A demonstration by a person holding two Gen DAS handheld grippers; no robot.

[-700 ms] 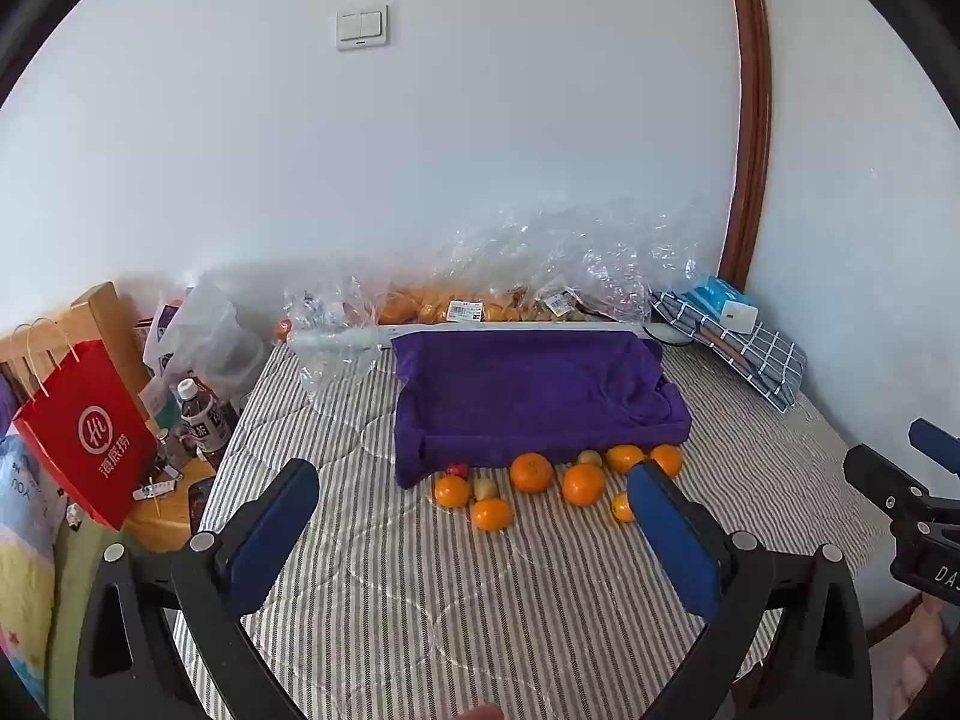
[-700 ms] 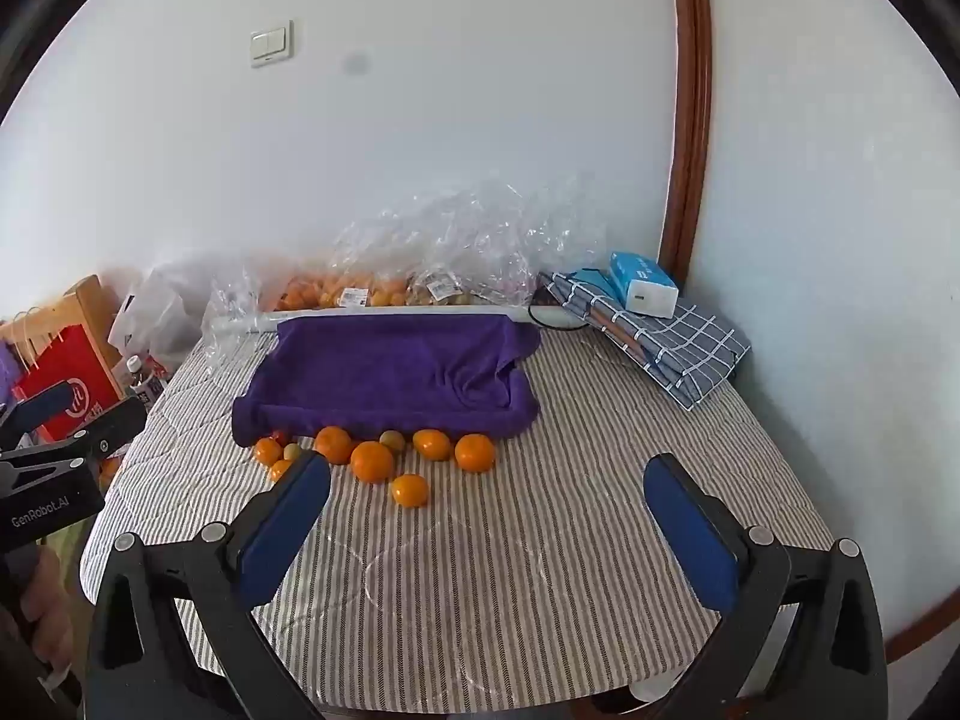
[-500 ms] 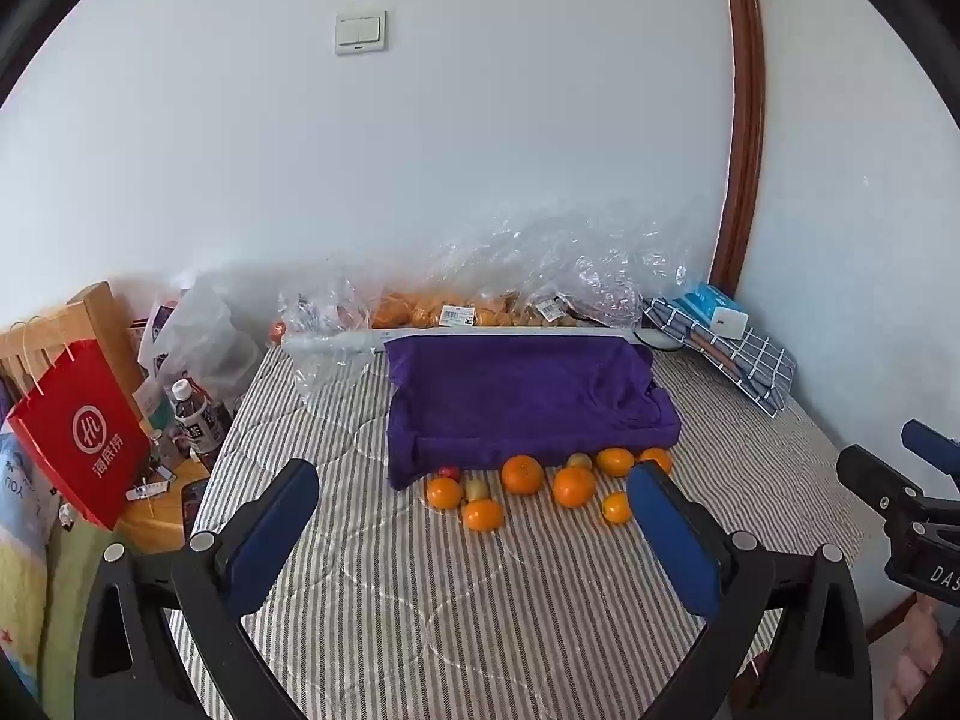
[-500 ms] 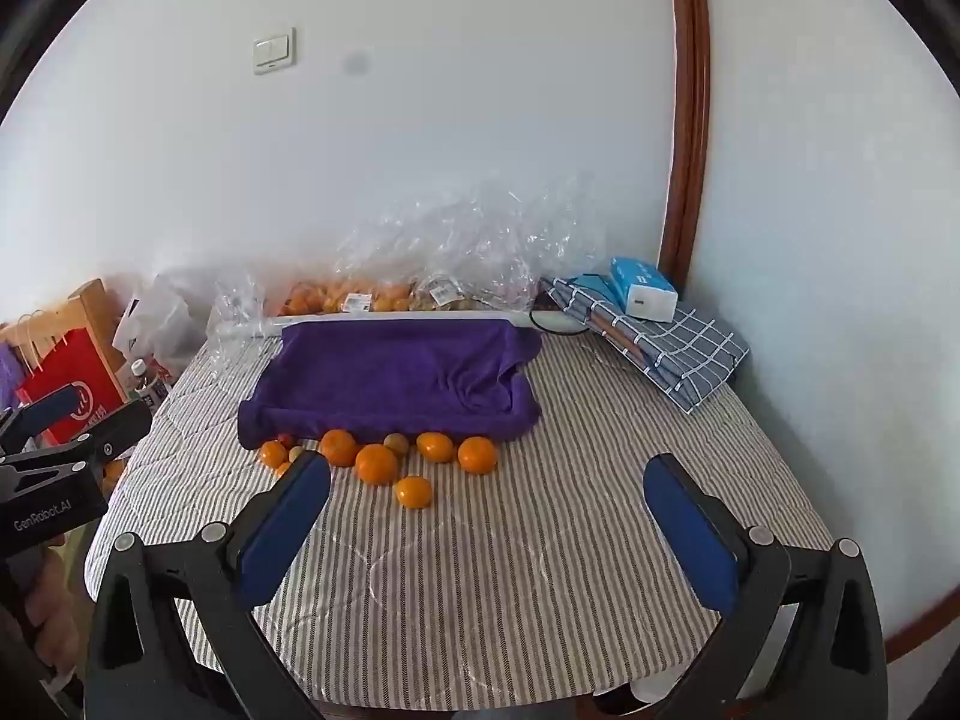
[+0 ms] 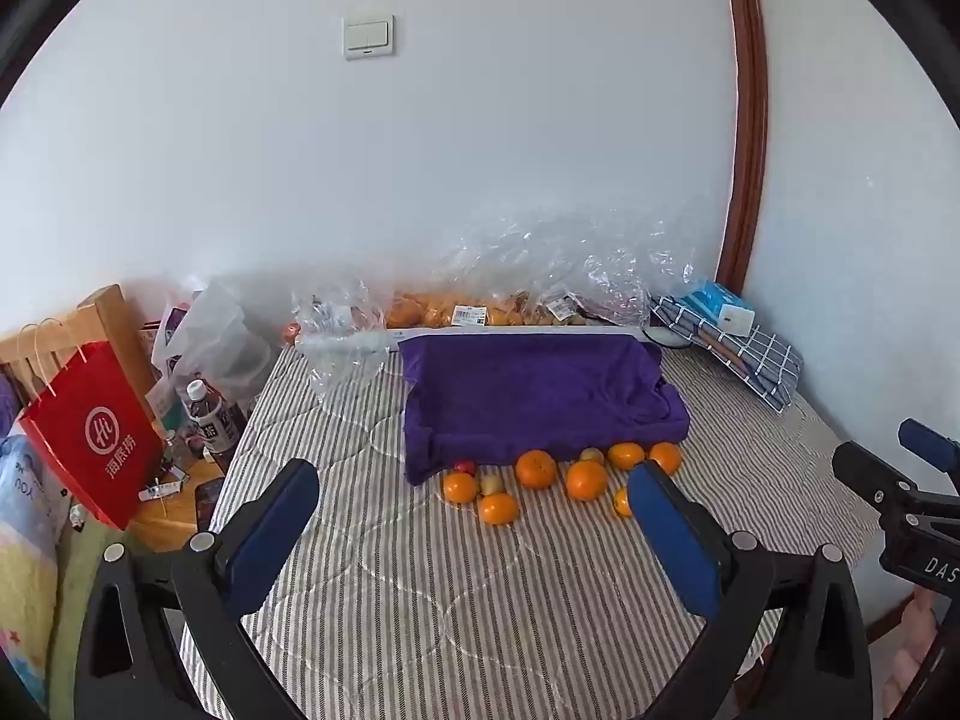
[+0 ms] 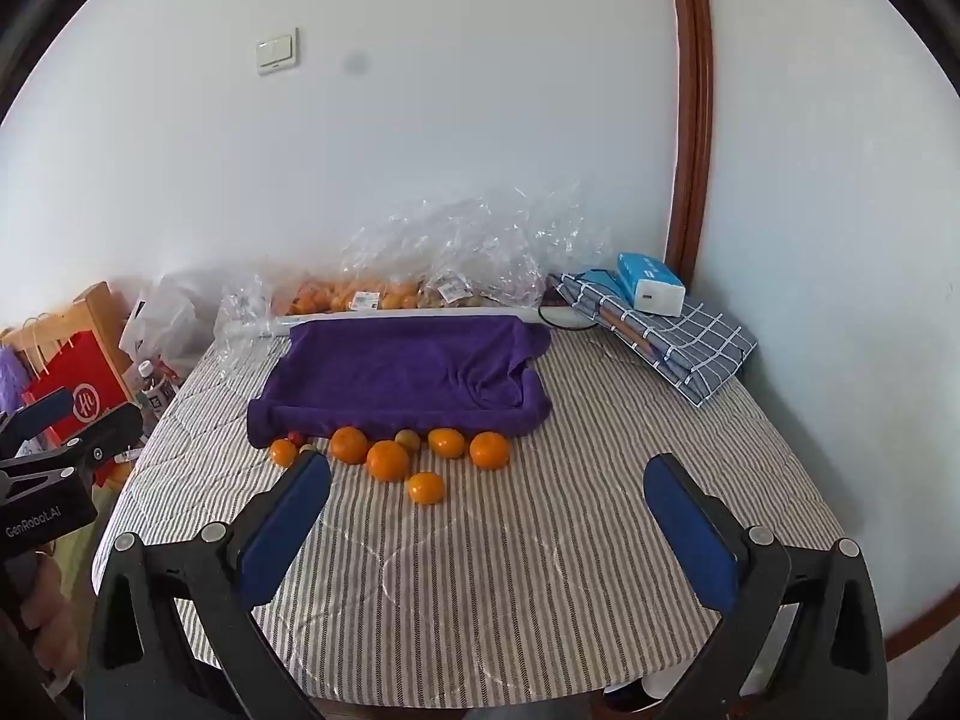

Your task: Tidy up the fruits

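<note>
Striped bed point(image 5: 420, 588); oranges point(image 5: 536, 468) beyond tongs point(image 5: 474, 498)

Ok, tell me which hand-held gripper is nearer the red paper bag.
Left. The left hand-held gripper hovers just beside the red paper bag; the right hand-held gripper is farther off to its right.

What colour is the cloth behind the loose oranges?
Deep purple cloth, clearest in the right wrist view.

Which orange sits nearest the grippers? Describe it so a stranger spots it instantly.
Find the purple cloth on the striped bed; a row of fruit lines its near edge. One orange lies alone in front of that row, touching no other fruit.
</note>
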